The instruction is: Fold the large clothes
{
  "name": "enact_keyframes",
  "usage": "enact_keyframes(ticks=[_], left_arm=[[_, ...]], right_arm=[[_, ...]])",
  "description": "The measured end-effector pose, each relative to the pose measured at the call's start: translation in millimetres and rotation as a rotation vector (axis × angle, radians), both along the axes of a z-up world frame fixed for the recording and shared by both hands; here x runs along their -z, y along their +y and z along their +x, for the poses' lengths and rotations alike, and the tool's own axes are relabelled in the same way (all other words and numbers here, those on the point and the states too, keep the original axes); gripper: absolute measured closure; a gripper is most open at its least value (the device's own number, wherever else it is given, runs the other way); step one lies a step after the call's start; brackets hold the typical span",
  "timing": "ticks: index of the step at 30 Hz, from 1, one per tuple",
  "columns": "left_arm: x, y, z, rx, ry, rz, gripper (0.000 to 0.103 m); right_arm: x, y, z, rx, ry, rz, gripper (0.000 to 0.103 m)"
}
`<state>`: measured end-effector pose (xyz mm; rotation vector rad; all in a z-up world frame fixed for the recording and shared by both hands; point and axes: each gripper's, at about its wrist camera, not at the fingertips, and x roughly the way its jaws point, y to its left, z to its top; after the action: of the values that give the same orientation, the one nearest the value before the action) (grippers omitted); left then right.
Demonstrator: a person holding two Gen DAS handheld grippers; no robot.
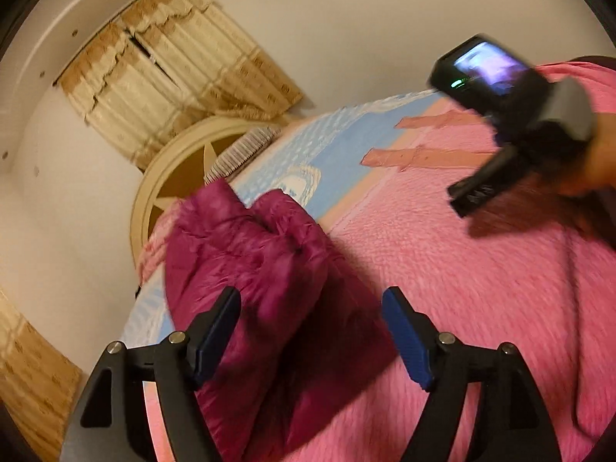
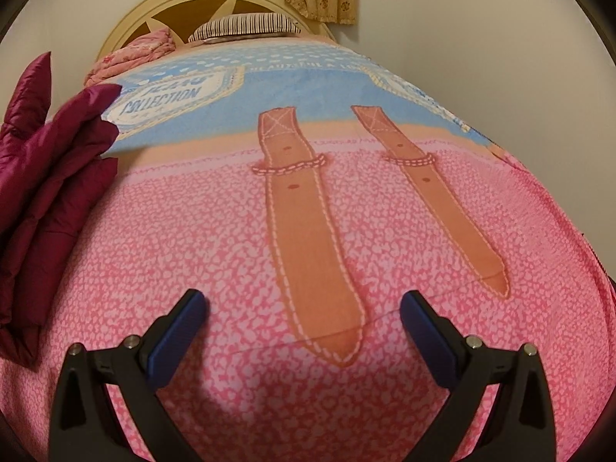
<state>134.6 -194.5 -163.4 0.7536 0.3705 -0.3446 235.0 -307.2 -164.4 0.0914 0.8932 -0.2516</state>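
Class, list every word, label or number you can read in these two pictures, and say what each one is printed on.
"COLLECTION": on the white badge printed on the blue band of the bedspread.
Line above it in the badge: too distorted to read.
Small lettering strip further up the blue band: too small to read.
Screen on the right gripper: blurred, no text readable.
Puffy maroon jacket: no label visible.
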Motion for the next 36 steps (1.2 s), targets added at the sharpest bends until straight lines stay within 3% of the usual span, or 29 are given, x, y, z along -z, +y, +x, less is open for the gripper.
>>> enact_keyframes(ticks=[3,6,10,13,17,20,24,30,32,36], left_arm=[[-19,35,-14,-0.025,-0.017,-0.051,0.025],[-36,82,4,-0.166,-0.021,-0.121,0.024],[-51,162,75,-0.494,0.032,-0.247,0.023],[-53,205,127,-0.723,0.087,-0.331,0.023],[-54,229,175,-0.841,0.165,-0.505,0.023],[-52,228,195,-0.854,0.211,-0.621,0.022],[-48,203,217,-0.842,0.187,-0.607,0.022],[-26,176,254,-0.817,0.188,-0.476,0.021],[-20,176,256,-0.812,0.203,-0.469,0.021],[-10,166,261,-0.788,0.234,-0.474,0.021]], right_arm=[[-1,0,-1,-0.001,-0.003,0.002,0.0],[-10,0,-4,0.011,-0.039,0.04,0.0],[-39,20,4,-0.034,-0.107,0.113,0.017],[-65,46,25,-0.083,-0.14,0.151,0.022],[-112,91,51,-0.154,-0.22,0.137,0.022],[-140,130,72,-0.216,-0.254,0.136,0.022],[-152,177,99,-0.272,-0.263,0.122,0.022],[-112,198,124,-0.229,-0.19,0.056,0.022],[-93,194,127,-0.209,-0.157,0.023,0.022],[-65,168,129,-0.158,-0.127,0.05,0.023]])
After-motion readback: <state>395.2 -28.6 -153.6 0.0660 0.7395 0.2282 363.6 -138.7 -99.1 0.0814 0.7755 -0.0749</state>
